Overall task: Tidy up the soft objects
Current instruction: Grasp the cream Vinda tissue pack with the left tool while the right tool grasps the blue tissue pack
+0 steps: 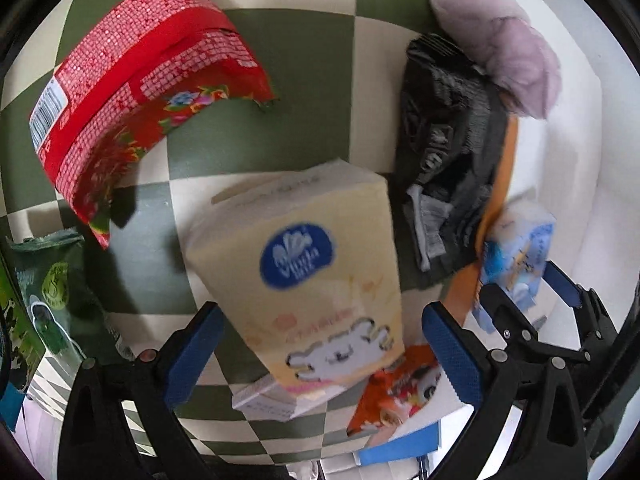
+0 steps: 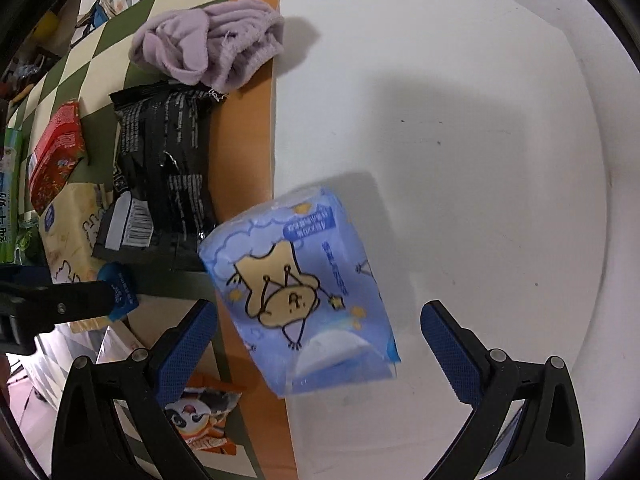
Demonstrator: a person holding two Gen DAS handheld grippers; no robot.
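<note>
In the left wrist view a cream tissue pack [image 1: 308, 280] with a blue logo lies on the green checked cloth [image 1: 288, 80], between the open jaws of my left gripper [image 1: 324, 356]. In the right wrist view a blue tissue pack [image 2: 304, 292] with a cartoon lies on the white surface [image 2: 460, 160] at the orange border, between the open jaws of my right gripper [image 2: 320, 340]. The blue pack also shows in the left wrist view [image 1: 516, 248], with my right gripper [image 1: 532, 300] around it. Neither pack is visibly pinched.
A red tissue pack [image 1: 132, 92], a black packet [image 1: 448, 160] and a lilac cloth [image 1: 496, 36] lie on the checked cloth. A green packet [image 1: 52, 288] is at the left. An orange snack bag [image 1: 396, 392] lies near the front edge.
</note>
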